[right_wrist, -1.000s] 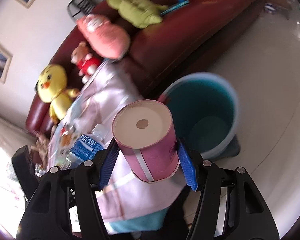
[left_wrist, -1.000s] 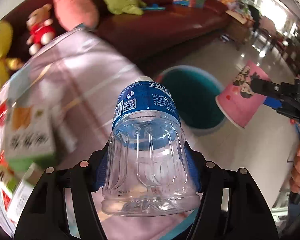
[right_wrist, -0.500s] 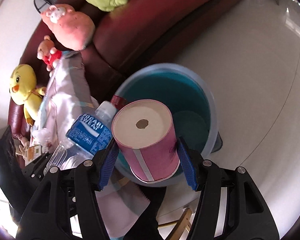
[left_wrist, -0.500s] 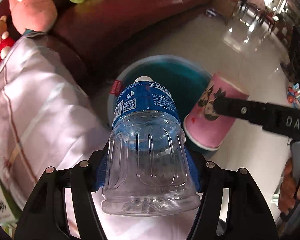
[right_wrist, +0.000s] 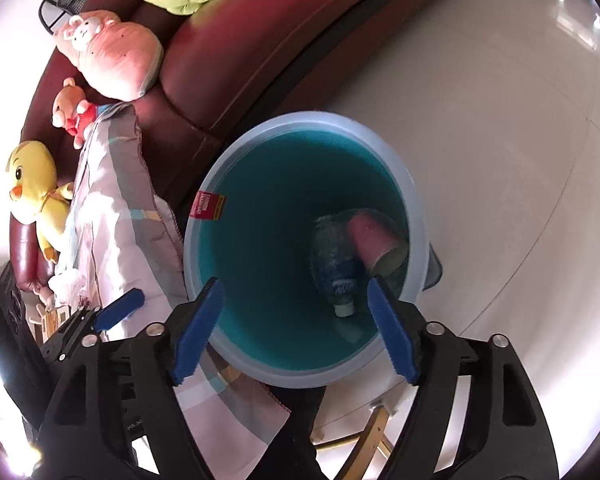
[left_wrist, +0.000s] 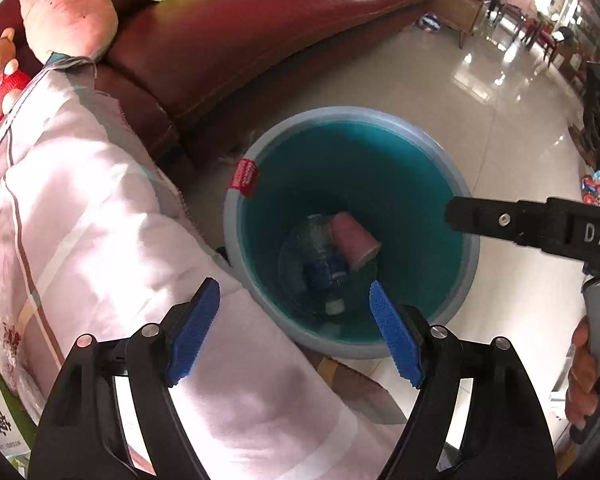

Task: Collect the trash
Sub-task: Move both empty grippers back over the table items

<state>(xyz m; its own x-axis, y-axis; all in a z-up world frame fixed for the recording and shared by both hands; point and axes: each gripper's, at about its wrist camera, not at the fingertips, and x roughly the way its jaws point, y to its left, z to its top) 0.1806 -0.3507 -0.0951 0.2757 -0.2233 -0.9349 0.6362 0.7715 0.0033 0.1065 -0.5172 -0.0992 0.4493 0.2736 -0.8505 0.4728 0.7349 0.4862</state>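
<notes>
Both grippers — left gripper [left_wrist: 294, 330] and right gripper [right_wrist: 294, 330] — hang spread and empty above the bin [right_wrist: 228, 184]. Bottle [right_wrist: 334, 264] and pink cup [right_wrist: 370, 244] lie on its floor at 1 o'clock from the right jaws — bottle's long axis 12-to-6, cap toward 6. Remaining trash sits on the quilted table [left_wrist: 80, 208] toward 9 o'clock, nearer the left gripper.

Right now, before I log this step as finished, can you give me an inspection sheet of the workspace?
Surface: pink quilt covers it, beside the bin.
Job's things: plastic bottle and pink paper cup lie inside the teal bin.
Clutter: cartons at the quilt's edge.
Tools: left tool open, empty; right tool open, empty; both above the bin.
Cables: nothing seen.
Surroundings: red sofa with plush toys; tiled floor.
</notes>
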